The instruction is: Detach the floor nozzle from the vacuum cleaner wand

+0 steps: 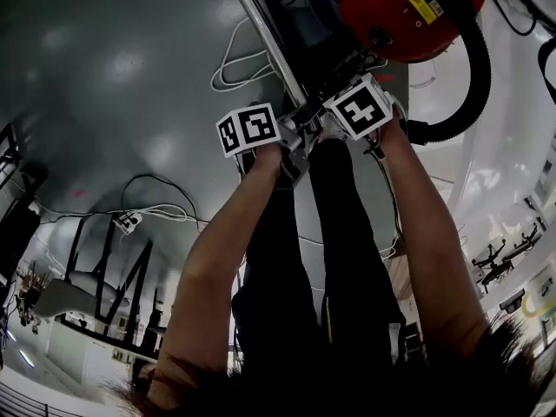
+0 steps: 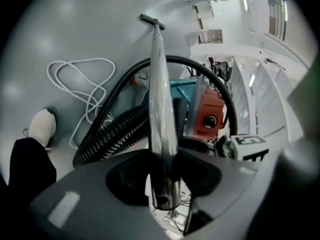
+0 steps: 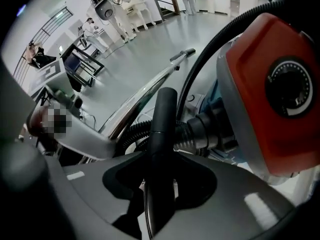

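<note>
The left gripper [image 1: 291, 146] clamps the chrome wand [image 1: 268, 46] near its open upper end, and the right gripper [image 1: 334, 118] clamps a black tube [image 3: 161, 134] just beside it, probably to steady the wand close to the red vacuum body [image 1: 400, 11]. Only the gripper views show the floor nozzle [image 2: 151, 20], down at the wand's far end and seemingly attached; the head view cuts it off

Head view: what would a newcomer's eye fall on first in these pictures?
The red vacuum body at the top right stands out first, its black hose curving beside it. At the centre, the left tool grips the chrome wand and the right tool a black tube.
</note>
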